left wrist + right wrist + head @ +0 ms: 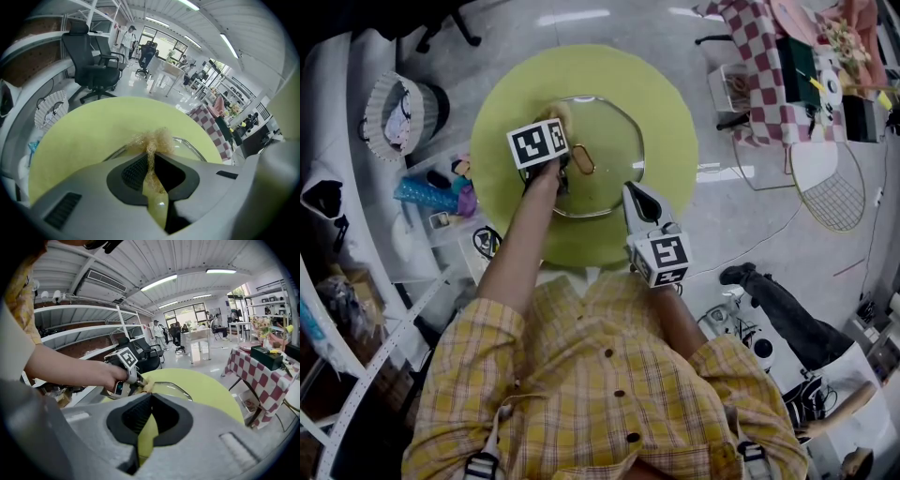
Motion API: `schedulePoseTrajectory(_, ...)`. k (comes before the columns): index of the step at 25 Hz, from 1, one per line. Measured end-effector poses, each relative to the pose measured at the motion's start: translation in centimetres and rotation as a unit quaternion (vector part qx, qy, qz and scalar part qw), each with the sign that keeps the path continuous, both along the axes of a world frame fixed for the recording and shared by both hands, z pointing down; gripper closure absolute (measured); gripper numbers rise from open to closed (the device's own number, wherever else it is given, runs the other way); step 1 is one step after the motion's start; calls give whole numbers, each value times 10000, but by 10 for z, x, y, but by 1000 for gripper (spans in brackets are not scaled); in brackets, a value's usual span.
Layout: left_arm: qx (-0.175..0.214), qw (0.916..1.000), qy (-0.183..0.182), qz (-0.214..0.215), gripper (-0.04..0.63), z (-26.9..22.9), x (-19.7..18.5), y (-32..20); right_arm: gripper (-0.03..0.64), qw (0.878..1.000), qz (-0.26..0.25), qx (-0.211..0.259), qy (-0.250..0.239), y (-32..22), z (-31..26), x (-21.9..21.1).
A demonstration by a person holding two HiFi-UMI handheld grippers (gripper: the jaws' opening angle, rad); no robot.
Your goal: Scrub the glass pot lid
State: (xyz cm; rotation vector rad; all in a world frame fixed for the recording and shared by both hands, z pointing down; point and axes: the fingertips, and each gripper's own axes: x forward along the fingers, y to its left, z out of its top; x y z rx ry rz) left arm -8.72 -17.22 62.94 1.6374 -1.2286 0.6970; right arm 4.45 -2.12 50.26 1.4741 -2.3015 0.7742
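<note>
The glass pot lid [605, 141] lies flat on the round yellow-green table [670, 103], its gold handle [581, 159] in the middle. My left gripper [554, 123] is over the lid's far left part, shut on a golden wire scrubber [559, 112] that rests on the glass. In the left gripper view the scrubber [152, 139] sticks out past the closed jaws of the left gripper [151, 152], with the lid's rim [194, 147] behind. My right gripper [635, 194] is shut and holds nothing, its tips at the lid's near right rim. The right gripper view shows the lid [169, 389] and the left gripper [139, 383].
White shelves [356, 309] and a bin of small items [431, 197] stand left of the table. A checked-cloth table [764, 66] and a racket [832, 195] are at the right. Black office chairs [96, 61] stand beyond the table. Cables and gear lie on the floor at lower right [769, 347].
</note>
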Motion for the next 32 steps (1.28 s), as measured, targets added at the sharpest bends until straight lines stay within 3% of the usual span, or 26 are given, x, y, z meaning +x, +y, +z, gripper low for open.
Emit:
schedulePoseTrajectory(13, -126, 9996, 87, 217, 552, 2, 9, -5, 618, 10000, 49, -5, -1, -5, 0, 1)
schedulePoseTrajectory(32, -148, 9959, 74, 891, 552, 0, 34, -10, 618, 9993, 317, 21, -177, -9, -6, 21)
